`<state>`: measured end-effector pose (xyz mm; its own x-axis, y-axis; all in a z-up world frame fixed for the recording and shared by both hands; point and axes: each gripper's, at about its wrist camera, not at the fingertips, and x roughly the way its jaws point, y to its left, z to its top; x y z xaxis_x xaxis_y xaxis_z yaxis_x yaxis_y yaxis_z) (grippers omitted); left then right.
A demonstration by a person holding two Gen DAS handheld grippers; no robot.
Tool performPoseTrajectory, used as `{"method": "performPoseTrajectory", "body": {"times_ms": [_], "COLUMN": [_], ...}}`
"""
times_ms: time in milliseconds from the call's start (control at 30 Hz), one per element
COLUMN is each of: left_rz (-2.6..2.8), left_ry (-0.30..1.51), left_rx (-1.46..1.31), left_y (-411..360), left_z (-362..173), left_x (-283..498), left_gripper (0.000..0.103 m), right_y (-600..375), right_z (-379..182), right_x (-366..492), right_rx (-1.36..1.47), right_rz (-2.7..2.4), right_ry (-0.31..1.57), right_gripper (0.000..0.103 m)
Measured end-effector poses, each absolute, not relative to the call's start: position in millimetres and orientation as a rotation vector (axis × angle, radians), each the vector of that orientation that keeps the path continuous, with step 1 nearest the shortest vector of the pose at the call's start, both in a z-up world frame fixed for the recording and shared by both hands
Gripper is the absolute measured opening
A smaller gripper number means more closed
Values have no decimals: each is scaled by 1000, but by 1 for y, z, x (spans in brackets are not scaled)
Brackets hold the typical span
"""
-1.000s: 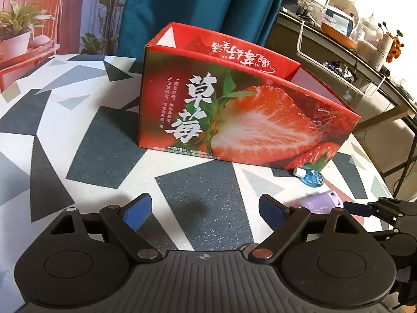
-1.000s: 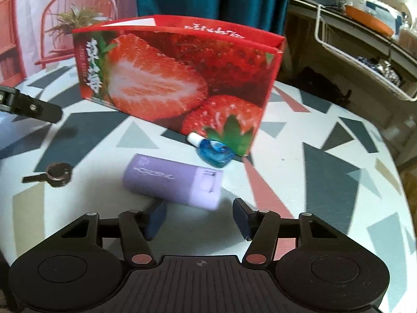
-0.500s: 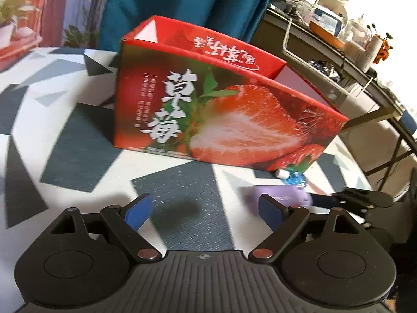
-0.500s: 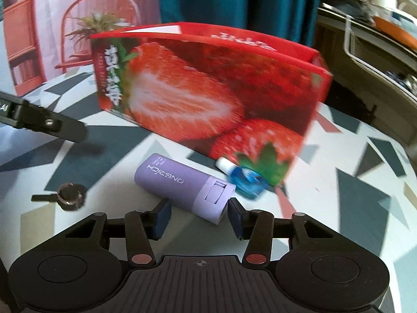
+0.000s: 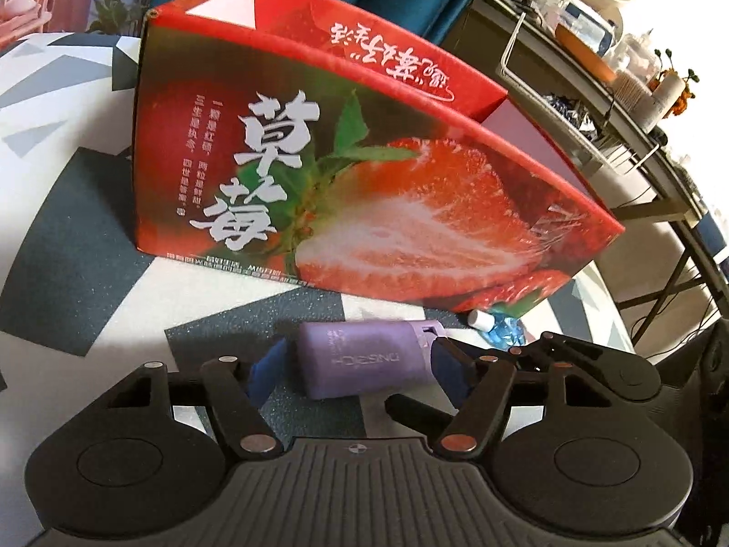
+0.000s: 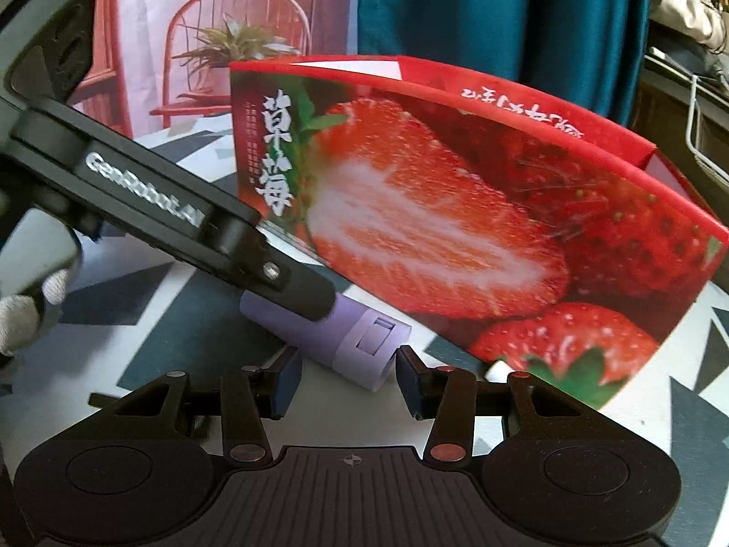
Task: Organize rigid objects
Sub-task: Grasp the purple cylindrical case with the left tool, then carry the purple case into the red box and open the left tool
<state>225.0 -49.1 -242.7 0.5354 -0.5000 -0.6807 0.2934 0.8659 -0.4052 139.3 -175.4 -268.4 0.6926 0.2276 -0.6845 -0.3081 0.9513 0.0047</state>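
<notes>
The tabletop (image 5: 68, 246), patterned with white and dark grey triangles, carries everything in view. The largest thing on it is the red strawberry box (image 5: 364, 173), open at the top, standing upright with its long printed side toward both cameras; in the right wrist view the same box (image 6: 455, 209) fills the upper right.

The left gripper (image 5: 360, 367) sits low over the tabletop in front of the box, its jaws spread to either side of the purple case without clearly pressing it; whether the blue pads touch the case cannot be told. The right gripper (image 6: 348, 380) faces one end of the case, its jaws spread wide with the end of the case just ahead of the gap between them, not pinched.

The purple case (image 5: 364, 358) lies on its side on the tabletop, just in front of the box's lower edge; in the right wrist view the case (image 6: 360, 342) is partly crossed by a black finger of the left gripper.

A small blue bottle (image 5: 499, 326) with a white cap lies beside the box's front corner, near the case.
</notes>
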Motion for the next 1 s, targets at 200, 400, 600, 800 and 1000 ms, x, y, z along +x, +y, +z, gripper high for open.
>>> {"method": "performPoseTrajectory", "body": {"times_ms": [200, 400, 600, 800, 1000], "left_rz": [-470, -459, -465, -479, -498], "left_ry": [891, 892, 880, 803, 724], "left_rx": [-235, -228, -226, -219, -216], "left_y": [-52, -47, -42, -37, -36], "left_z": [-246, -246, -241, -218, -193], "left_x": [223, 219, 209, 197, 183], "left_gripper": [71, 71, 72, 72, 72], "right_y": [-171, -168, -164, -162, -160], "right_z": [-268, -266, -255, -237, -216], "right_x": [136, 136, 129, 122, 112], "right_rx": [-97, -73, -62, -77, -93], "right_rz": [318, 323, 315, 297, 274], "right_ry": [748, 751, 729, 687, 633], "right_gripper": [42, 42, 42, 42, 42]}}
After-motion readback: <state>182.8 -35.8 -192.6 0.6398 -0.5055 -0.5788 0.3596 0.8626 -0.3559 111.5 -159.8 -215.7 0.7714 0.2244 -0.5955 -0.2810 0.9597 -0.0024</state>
